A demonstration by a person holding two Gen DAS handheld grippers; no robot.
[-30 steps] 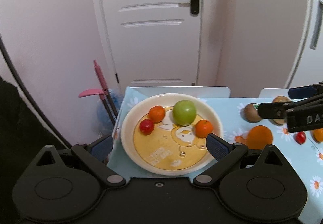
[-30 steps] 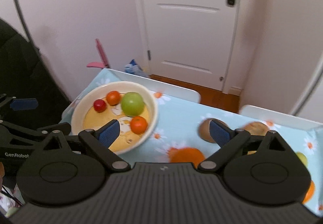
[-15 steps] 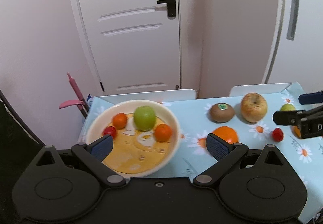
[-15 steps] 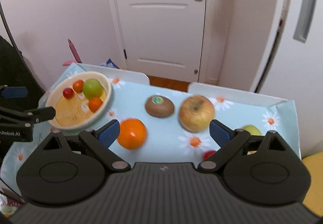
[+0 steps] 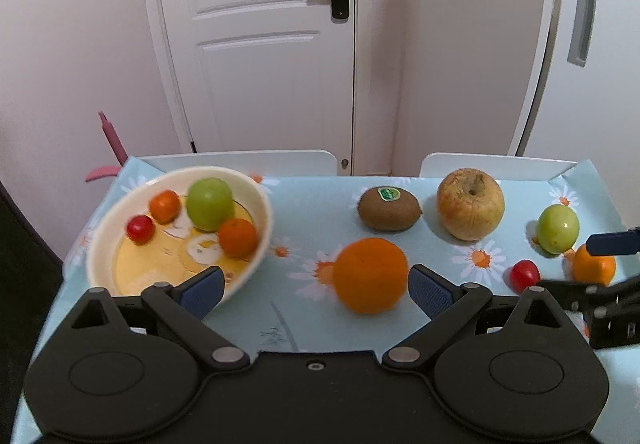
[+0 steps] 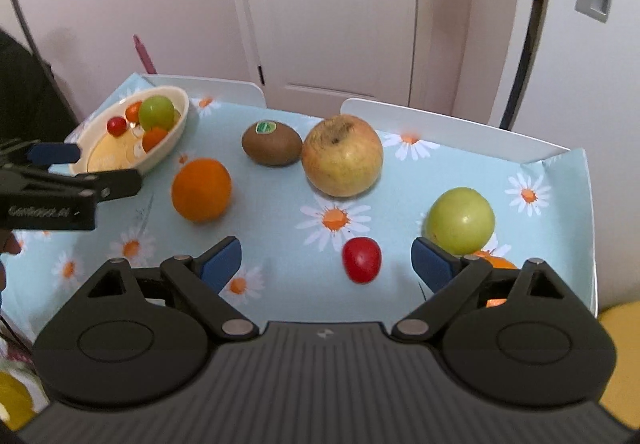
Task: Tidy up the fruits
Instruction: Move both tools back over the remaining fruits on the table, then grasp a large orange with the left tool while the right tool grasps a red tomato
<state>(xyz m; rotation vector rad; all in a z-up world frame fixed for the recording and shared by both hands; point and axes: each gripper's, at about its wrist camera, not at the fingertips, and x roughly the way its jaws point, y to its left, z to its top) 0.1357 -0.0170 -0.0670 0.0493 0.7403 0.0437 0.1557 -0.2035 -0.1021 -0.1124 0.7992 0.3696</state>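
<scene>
A cream bowl (image 5: 100, 240) at the table's left holds a green apple (image 5: 210, 203), two small oranges and a cherry tomato (image 5: 140, 229). On the cloth lie a large orange (image 5: 370, 275), a kiwi (image 5: 389, 209), a big yellow apple (image 5: 470, 204), a green apple (image 5: 557, 228), a red cherry tomato (image 6: 361, 259) and a small orange (image 5: 594, 269). My left gripper (image 5: 316, 290) is open and empty, the large orange just inside its right finger. My right gripper (image 6: 326, 262) is open and empty, with the cherry tomato between its fingers.
The table carries a light blue daisy cloth (image 6: 280, 212). Two white chair backs (image 5: 240, 160) stand at its far edge. A white door (image 5: 260, 44) and pink walls are behind. The table's right edge (image 6: 590, 228) is close to the green apple.
Both grippers have swung right, from the bowl toward the loose fruit. The bowl has slid to the left of both views. Both stay open.
</scene>
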